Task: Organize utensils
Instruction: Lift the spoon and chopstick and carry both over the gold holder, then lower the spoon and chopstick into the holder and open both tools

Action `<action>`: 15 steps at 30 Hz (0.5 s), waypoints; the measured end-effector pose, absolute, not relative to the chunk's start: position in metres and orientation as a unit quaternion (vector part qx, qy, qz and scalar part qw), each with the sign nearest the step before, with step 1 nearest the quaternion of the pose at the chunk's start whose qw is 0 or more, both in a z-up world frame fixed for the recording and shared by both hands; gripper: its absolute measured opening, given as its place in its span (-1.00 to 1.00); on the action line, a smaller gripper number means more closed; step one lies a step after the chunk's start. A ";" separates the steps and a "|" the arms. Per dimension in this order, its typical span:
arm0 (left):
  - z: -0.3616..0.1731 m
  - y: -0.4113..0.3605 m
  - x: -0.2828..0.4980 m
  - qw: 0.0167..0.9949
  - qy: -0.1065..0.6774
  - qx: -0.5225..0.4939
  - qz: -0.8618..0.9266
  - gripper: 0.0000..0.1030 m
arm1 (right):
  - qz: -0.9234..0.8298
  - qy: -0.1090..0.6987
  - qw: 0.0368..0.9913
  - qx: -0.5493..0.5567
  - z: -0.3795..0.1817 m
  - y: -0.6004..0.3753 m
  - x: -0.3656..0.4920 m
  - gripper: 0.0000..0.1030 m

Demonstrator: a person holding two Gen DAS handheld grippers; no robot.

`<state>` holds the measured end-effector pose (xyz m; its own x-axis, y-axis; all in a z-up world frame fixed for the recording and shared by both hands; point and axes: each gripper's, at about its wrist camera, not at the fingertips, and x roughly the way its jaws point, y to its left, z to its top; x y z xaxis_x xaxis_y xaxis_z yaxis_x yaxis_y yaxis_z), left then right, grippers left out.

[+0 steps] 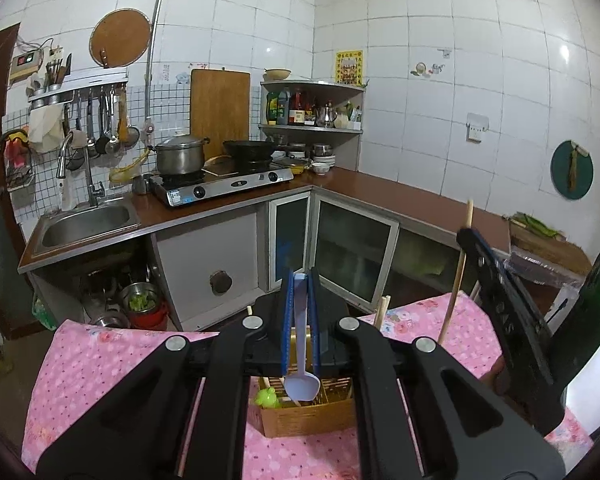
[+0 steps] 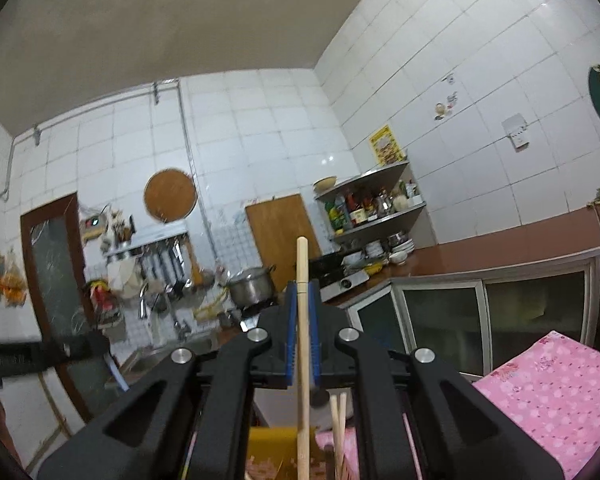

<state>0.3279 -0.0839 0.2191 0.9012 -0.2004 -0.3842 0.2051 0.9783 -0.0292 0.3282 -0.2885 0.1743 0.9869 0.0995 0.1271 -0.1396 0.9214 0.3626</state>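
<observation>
L gripper (image 1: 302,280) is clenched on a pale blue plastic spoon (image 1: 301,356): handle pinched between the blue pads, bowl hanging down at lower centre of the L wrist frame, just over the wooden utensil box (image 1: 306,416). Box sits on the pink floral cloth (image 1: 112,364), w/ a small green thing (image 1: 266,397) at its left end and chopstick tips (image 1: 382,310) sticking up behind the gripper, right of centre.

R gripper (image 2: 302,286) is clenched on a long wooden stick (image 2: 303,344), prob a chopstick or ladle handle; can't tell which. It runs near-vertical thru frame centre, top end poking above the jaws, lower end going out the bottom edge. Two more chopsticks (image 2: 338,428) stand just right of it, lower centre. In the L wrist view I see the R gripper (image 1: 467,236) at right, the stick slanting thru it.

Bkgd: stove (image 1: 224,186), steel pot (image 1: 179,156), sink (image 1: 86,226) at left.
</observation>
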 end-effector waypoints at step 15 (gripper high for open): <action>0.160 -0.082 0.379 0.970 0.227 0.010 -0.092 -0.89 | 0.021 -0.075 0.981 0.178 0.147 -0.281 0.385 -0.88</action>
